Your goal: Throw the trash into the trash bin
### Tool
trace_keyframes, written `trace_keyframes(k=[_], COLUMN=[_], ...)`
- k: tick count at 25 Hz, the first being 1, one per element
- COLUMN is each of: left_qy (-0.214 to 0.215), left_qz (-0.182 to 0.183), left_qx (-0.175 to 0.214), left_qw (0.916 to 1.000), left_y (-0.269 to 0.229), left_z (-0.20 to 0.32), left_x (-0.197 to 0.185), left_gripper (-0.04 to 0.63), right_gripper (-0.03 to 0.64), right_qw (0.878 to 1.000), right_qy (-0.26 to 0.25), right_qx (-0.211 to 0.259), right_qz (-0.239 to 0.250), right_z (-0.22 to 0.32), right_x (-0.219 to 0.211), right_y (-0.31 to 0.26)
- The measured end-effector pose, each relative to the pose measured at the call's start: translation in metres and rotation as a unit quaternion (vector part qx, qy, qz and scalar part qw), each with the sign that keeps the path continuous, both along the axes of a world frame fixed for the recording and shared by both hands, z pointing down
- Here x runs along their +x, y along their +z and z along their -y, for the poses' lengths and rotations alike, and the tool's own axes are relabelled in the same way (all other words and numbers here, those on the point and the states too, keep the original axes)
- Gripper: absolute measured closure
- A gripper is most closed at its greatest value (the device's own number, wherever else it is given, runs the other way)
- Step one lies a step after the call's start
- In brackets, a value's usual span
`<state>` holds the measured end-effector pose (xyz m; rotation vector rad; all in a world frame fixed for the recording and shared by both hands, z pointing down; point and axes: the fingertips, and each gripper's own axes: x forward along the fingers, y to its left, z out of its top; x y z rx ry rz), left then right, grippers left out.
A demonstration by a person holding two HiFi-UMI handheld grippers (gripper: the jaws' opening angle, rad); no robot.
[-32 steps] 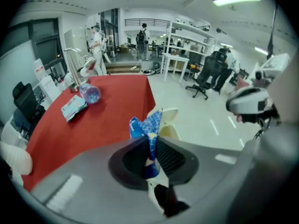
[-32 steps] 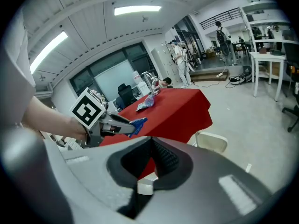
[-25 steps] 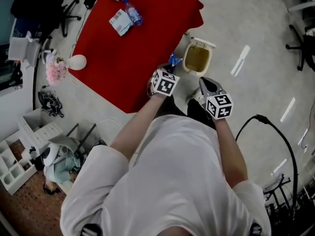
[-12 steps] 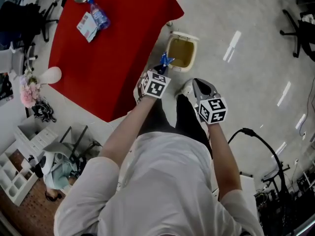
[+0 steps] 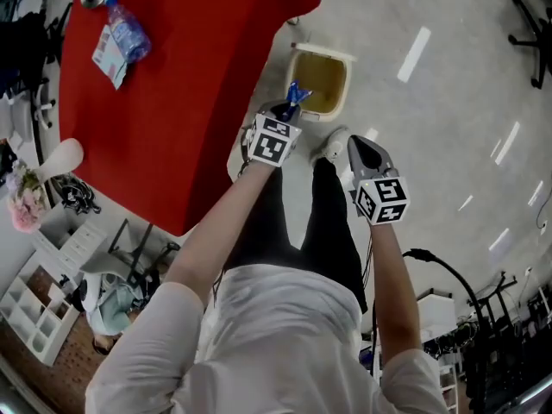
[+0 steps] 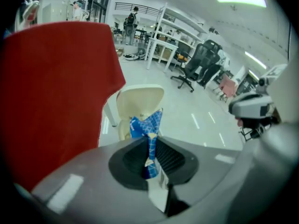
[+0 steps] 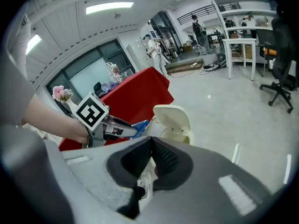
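Note:
A crumpled blue wrapper (image 5: pixel 297 93) (image 6: pixel 145 127) sticks up from my left gripper (image 5: pixel 289 108) (image 6: pixel 150 141), which is shut on it. Just beyond it stands the cream trash bin (image 5: pixel 302 61) (image 6: pixel 138 101) (image 7: pixel 174 120), lid swung open, on the floor by the corner of the red table. The wrapper hangs over the bin's near rim in the head view. My right gripper (image 5: pixel 358 143) (image 7: pixel 150 143) is shut with nothing in it, to the right of the bin and nearer to me. The right gripper view shows the left gripper (image 7: pixel 122 127) with the wrapper (image 7: pixel 140 123) beside the bin.
The red-covered table (image 5: pixel 190 67) lies left of the bin, with a water bottle (image 5: pixel 127 37) and a packet (image 5: pixel 108 57) at its far end. My shoe (image 5: pixel 332 145) is close to the bin. A black cable (image 5: pixel 448 270) loops over the floor on the right.
Both grippers have come down and closer to the bin. The blue wrapper has stayed in the left gripper and now hangs at the bin's near rim.

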<state>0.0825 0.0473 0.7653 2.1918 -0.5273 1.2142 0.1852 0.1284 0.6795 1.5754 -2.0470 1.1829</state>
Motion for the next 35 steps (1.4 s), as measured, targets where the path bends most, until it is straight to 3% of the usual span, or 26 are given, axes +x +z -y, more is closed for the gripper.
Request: trace_keyframes(k=[8,17,19,27,35], left_qy=[-0.003,-0.032,-0.037,-0.047,-0.039], left_qz=[0.002,-0.014,-0.015,-0.025,-0.023], left_qx=[-0.030,-0.073,-0.076,-0.067,-0.077], left_qw=[0.9995,0.9967,0.9963,0.9964,0.9960], left_y=[0.098,0.165,0.174,0.182,0.185], left_z=[0.002,-0.003,-0.003,0.008,0.004], left_x=[0.013,0.024,0.024,0.024,0.022], left_gripper=[0.552,0.538,0.532,0.407,0.397], right_gripper=[0.615,0.616,0.615,0.616,0.616], right_qw=[1.000,0.999,0.999,0.998,0.999], right_qy=[0.012,-0.012,-0.009,0.002,-0.002], right_qx=[-0.013,-0.028,-0.032,-0.037,-0.029], right_qz=[0.019,0.034,0.037,0.043,0.044], right_z=[0.017,0.010,0.008,0.014,0.029], right_x=[-0.007,-0.019,-0.018,-0.009,-0.011], right_y=[0.096,0.160,0.169,0.178,0.174])
